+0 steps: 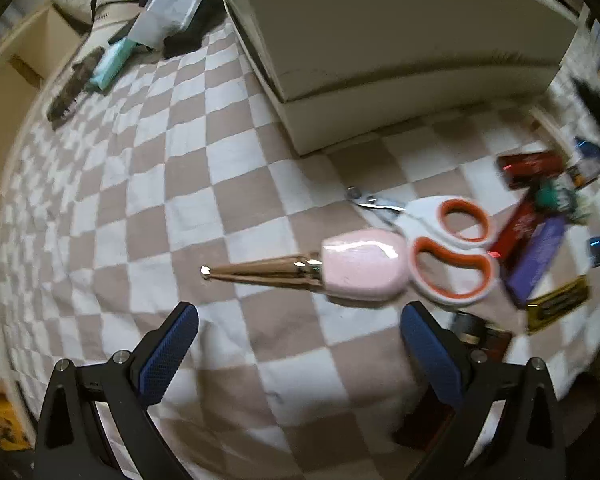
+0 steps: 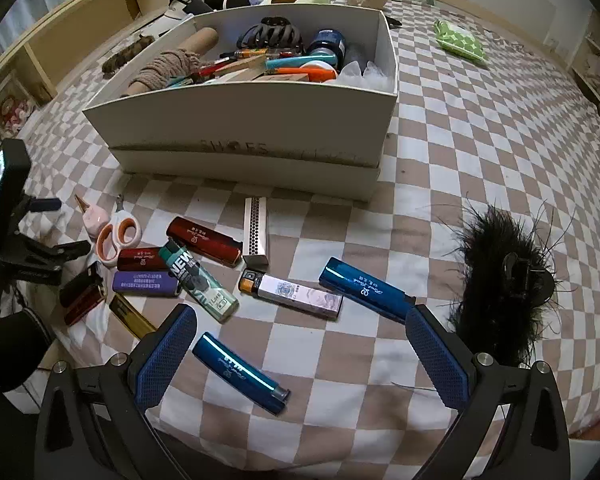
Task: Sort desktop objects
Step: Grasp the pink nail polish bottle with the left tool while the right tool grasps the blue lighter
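Observation:
My left gripper [image 1: 300, 336] is open just above the checkered cloth, short of a pink-handled tool [image 1: 360, 268] with a rose-gold pointed tip. White-and-orange scissors [image 1: 452, 248] lie against its right side, with a nail clipper [image 1: 372, 202] behind them. My right gripper [image 2: 300, 328] is open too, and a blue lighter [image 2: 240, 374] lies on the cloth between its fingers, untouched. A second blue lighter [image 2: 364, 290] and a pale one [image 2: 292, 290] lie just beyond. Red, purple and green lighters [image 2: 188, 272] are piled to the left. The white box [image 2: 240, 120] holds several sorted items.
A black feathery object [image 2: 500, 280] sits close to my right finger. A perforated metal case [image 2: 255, 232] lies before the box. A green packet [image 2: 460, 42] rests far right. Bags and a teal pack [image 1: 112, 62] lie at the cloth's far left, beside wooden shelving [image 2: 60, 40].

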